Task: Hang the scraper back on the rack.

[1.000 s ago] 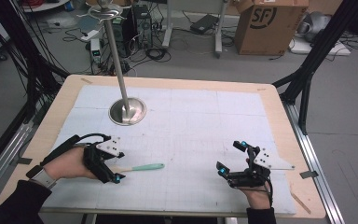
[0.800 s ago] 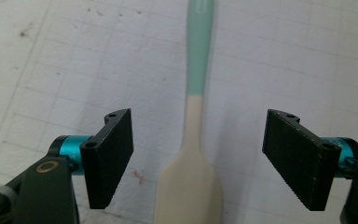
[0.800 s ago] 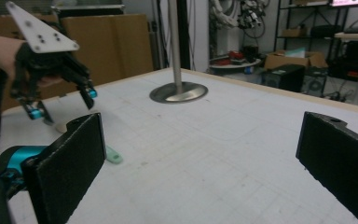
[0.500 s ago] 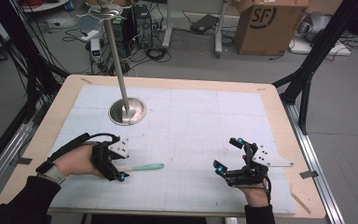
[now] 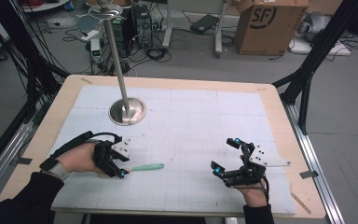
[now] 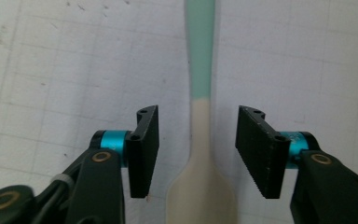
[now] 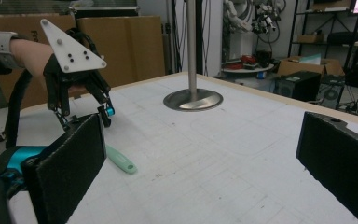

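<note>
A utensil [image 5: 144,166] with a mint-green handle and a cream head lies flat on the white mat near the front left. My left gripper [image 5: 120,171] points down over its cream end. In the left gripper view the two black pads [image 6: 145,149] stand on either side of the utensil's cream neck [image 6: 199,135], with a gap on each side. These jaws have just been closing, and the utensil sits between them untouched. My right gripper [image 5: 225,156] rests at the front right, open wide with nothing between its pads [image 7: 70,163].
A steel stand with a round base [image 5: 127,111] and a tall pole rises at the back left of the mat; the base [image 7: 193,99] also shows in the right gripper view. The wooden table edge [image 5: 303,186] frames the mat. A cardboard box [image 5: 265,23] sits on the floor beyond.
The left gripper's jaws have drawn closer together around the utensil's cream end. Both hands have stayed about where they were, and the utensil has not moved.
</note>
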A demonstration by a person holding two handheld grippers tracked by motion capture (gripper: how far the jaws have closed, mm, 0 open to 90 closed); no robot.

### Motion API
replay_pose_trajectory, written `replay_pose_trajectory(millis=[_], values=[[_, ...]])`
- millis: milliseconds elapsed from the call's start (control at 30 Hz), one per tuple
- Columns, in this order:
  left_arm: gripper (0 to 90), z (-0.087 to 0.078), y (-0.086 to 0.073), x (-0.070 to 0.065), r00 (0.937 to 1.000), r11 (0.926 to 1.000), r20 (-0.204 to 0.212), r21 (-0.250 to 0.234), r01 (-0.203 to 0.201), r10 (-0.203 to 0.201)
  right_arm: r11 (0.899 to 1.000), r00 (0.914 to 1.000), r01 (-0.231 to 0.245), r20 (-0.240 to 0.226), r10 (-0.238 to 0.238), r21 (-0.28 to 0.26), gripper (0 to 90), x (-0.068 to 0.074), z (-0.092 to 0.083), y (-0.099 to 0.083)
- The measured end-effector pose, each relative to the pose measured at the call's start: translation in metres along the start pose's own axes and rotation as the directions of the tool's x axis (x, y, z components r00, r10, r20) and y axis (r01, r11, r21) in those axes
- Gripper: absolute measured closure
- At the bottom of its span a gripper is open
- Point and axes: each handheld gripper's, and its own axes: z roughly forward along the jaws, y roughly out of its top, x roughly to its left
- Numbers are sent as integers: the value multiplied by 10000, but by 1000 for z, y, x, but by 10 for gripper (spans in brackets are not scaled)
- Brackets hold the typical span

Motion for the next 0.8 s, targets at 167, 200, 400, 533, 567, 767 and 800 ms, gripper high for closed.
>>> replay_pose_trajectory(millis=[167, 200, 400, 533, 567, 767, 800], values=[[577, 4, 1, 1, 9994, 9990, -5, 285, -334, 335, 10000, 10000, -18, 21, 18, 39, 5, 0, 1, -2], [590, 5, 2, 2, 9993, 9987, 5, 345, -378, 378, 10000, 10000, -17, 19, 17, 78, 5, 0, 1, -2], [657, 8, 2, 4, 9985, 9977, 357, 516, -429, 411, 10000, 10000, -54, 49, 53, 82, 5, -2, 0, -2], [735, 9, 6, 0, 9977, 9953, 387, 778, -576, 547, 9999, 10000, -88, 44, 87, 128, 5, -3, 3, -3], [741, 9, 8, 0, 9974, 9935, 402, 945, -636, 600, 9999, 10000, -41, 29, 40, 144, 5, -3, 4, -3], [770, 12, 17, 10, 9952, 9877, 966, 1533, -306, 158, 10000, 10000, -28, -7, 29, 31, 5, -1, 4, -2], [789, 13, 18, 12, 9943, 9872, 1064, 1584, -204, 35, 10000, 10000, -78, -5, 78, 34, 5, -1, 3, -2]])
